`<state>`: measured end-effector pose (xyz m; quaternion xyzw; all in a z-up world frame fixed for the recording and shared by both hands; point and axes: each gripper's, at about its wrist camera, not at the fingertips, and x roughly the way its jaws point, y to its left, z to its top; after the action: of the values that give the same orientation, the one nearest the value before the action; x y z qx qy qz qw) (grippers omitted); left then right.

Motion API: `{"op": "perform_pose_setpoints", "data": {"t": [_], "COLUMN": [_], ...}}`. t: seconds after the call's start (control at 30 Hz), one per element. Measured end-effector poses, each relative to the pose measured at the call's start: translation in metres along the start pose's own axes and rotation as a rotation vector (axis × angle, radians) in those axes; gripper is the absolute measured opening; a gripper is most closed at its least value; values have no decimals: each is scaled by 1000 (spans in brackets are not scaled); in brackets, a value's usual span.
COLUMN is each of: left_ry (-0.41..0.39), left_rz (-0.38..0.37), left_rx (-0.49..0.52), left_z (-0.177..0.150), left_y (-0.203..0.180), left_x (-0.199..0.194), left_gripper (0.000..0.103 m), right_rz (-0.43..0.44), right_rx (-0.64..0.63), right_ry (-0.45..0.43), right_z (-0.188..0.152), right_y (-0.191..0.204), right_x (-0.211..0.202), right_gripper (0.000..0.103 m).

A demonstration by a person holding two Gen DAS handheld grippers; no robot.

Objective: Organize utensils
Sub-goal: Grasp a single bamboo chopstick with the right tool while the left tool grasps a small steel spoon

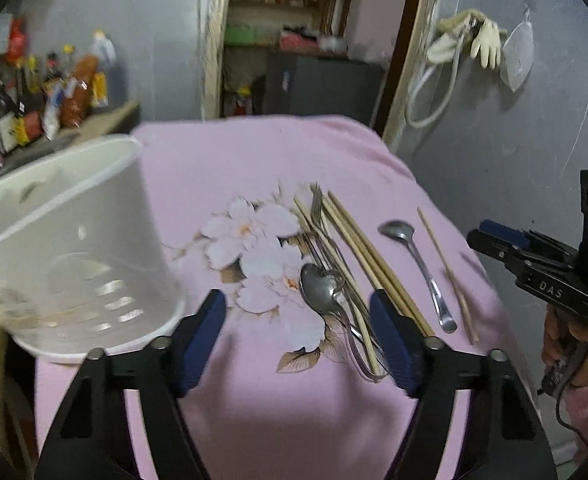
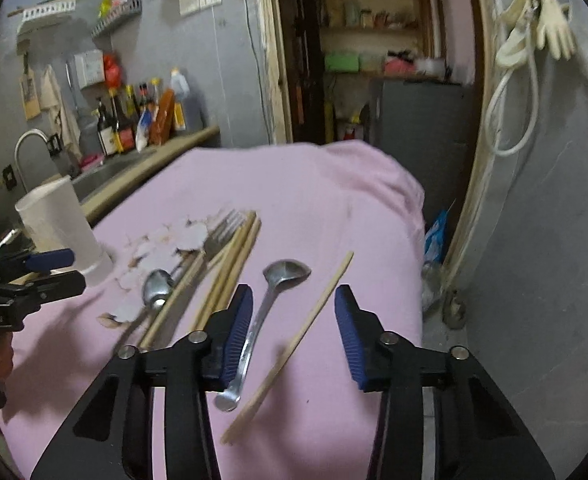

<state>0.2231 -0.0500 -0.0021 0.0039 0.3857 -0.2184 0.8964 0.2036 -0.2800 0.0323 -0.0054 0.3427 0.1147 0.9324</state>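
Observation:
A pile of chopsticks [image 1: 358,240], forks [image 1: 317,204] and a metal spoon [image 1: 318,288] lies on the pink floral cloth [image 1: 254,160]. A soup spoon [image 1: 418,260] and a single chopstick [image 1: 446,268] lie apart to the right. My left gripper [image 1: 298,316] is open and empty, above the cloth just left of the pile. A white holder cup [image 1: 74,248] stands at the left. My right gripper [image 2: 292,320] is open, hovering over the soup spoon [image 2: 270,300] and single chopstick [image 2: 306,328]. The cup [image 2: 62,228] shows at the left in the right wrist view.
A counter with sauce bottles [image 2: 142,112] and a sink tap [image 2: 30,140] is behind left. A doorway with shelves [image 2: 374,40] is behind the table. Gloves and a hose [image 2: 534,40] hang on the grey wall at right. The cloth drops off at the far and right edges.

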Motion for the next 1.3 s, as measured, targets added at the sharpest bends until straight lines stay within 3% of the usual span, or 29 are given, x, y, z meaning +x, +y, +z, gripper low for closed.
{"op": "perform_pose_setpoints", "data": {"t": [0.13,0.37,0.47,0.7,0.77,0.83,0.87,0.93,1.1,1.3], "left_ry": [89,175,180,185,186,190,193,180,135,-21], "left_rz": [-36,-48,-48,-64,-73,-88,-93,-81,-53,-10], "left_rx": [-18,-31,-52,-60,-59,-60,-61,-55,-55,-31], "left_z": [4,10,12,15,17,17,17,16,18,23], "left_y": [7,14,20,20,17,15,14,10,5,4], "left_x": [28,59,64,71,73,73,73,71,58,12], "left_gripper": [45,41,41,20,15,3,3,2,1,0], "right_rz": [19,36,49,39,12,4,2,0,16,70], "right_rx": [25,124,128,94,83,102,113,143,228,287], "right_ry": [64,174,189,231,237,247,253,264,263,133], "right_z": [3,6,8,9,9,10,11,12,11,3], "right_y": [-10,-34,-36,-30,-27,-27,-27,-30,-36,-26], "right_x": [23,58,65,70,71,72,73,73,67,38], "right_gripper": [38,38,32,31,22,15,13,7,3,3]}}
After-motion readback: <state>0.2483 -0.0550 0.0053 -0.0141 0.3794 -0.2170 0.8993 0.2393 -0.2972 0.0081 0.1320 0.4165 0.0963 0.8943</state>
